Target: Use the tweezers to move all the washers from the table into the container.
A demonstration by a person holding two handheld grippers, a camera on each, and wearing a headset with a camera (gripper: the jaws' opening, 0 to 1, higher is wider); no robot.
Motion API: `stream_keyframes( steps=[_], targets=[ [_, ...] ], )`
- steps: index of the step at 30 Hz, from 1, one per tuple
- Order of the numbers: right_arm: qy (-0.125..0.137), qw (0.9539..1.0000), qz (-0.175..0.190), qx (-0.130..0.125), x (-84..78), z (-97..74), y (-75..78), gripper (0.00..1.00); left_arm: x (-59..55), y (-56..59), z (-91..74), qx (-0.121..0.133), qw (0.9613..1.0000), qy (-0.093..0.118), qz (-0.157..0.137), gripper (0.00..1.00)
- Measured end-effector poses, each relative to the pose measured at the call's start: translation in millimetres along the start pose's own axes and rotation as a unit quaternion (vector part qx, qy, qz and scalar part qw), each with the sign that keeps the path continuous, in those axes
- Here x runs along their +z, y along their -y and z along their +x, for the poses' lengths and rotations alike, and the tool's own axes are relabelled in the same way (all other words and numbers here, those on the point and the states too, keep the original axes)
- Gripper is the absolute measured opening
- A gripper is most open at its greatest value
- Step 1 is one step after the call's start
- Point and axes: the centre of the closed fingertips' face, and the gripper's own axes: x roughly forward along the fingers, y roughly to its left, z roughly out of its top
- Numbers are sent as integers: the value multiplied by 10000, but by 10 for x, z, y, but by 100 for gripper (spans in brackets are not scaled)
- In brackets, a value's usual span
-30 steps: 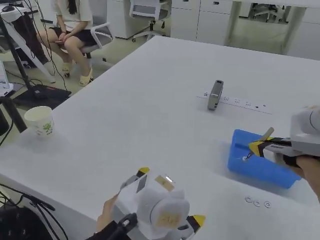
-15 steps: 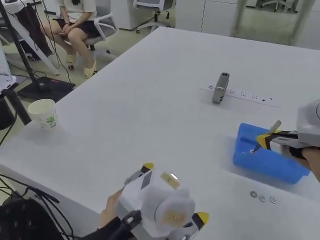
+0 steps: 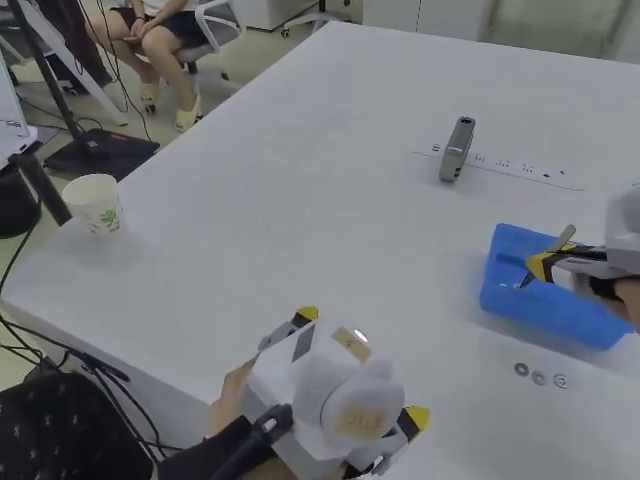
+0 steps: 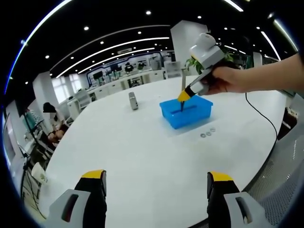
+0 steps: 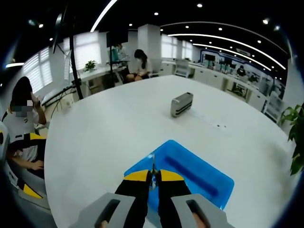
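The right gripper [image 5: 153, 175] is seen in its own view clamped on the tweezers [image 5: 153, 165], whose tips are held over the blue container [image 5: 199, 178]. The left gripper [image 4: 156, 175] is held empty, jaws wide apart, at the table's near edge. In the head view three washers [image 3: 540, 377] are shown in a row on the table [image 3: 300, 200], just near of the container, with broad bare tabletop to the left.

Three washers [image 3: 539, 377] beside blue container [image 3: 540, 316]
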Motion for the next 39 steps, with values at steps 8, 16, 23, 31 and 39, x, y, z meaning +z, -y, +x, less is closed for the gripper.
stream_keyframes(
  steps=[8, 16, 23, 31, 39],
  targets=[
    [-203, 9995, -228, -99, -92, 108, 37, 2, -21, -7, 5, 5, 10000, -51, 3, 88],
    [-252, 9995, -147, -74, -149, 177, 50, 2, -42, 1, 12, -20, 9999, -108, 4, 89],
    [-225, 9997, -11, -43, -159, 204, 72, 2, -56, 6, 13, -23, 9999, -150, 33, 89],
    [-224, 9997, 2, -51, -183, 236, 73, 3, -65, -4, 15, 3, 9999, -167, 41, 88],
    [-208, 9997, 31, -102, -190, 232, 74, 3, -75, -2, 23, 2, 9998, -197, 71, 89]
  ],
)
